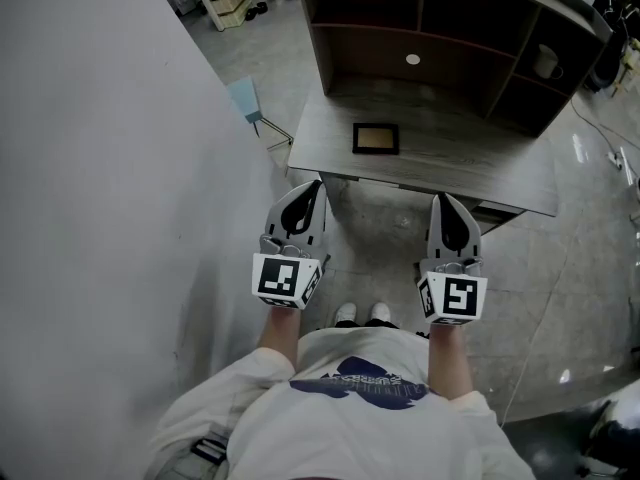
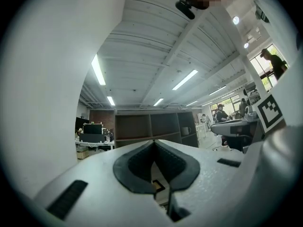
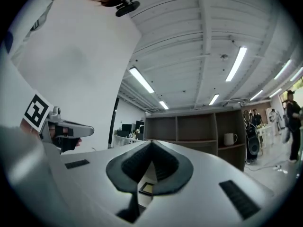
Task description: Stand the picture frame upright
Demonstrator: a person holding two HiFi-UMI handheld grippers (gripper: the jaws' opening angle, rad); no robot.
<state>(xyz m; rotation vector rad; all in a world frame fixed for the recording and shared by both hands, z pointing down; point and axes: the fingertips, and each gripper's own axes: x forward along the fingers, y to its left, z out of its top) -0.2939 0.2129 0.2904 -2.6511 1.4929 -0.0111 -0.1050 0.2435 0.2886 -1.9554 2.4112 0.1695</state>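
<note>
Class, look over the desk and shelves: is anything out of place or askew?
The picture frame lies flat on the desk instead of standing. The mug on the shelf is upright; nothing else stands out.

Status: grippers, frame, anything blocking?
Left gripper and right gripper both shut, empty, short of the desk. Picture frame flat on desk, untouched. Path to it clear.

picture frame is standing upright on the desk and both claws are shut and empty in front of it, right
Not quite. The head view shows the picture frame lying flat on the desk, not upright. The rest holds: the left claw and right claw are shut and empty in front of it.
</note>
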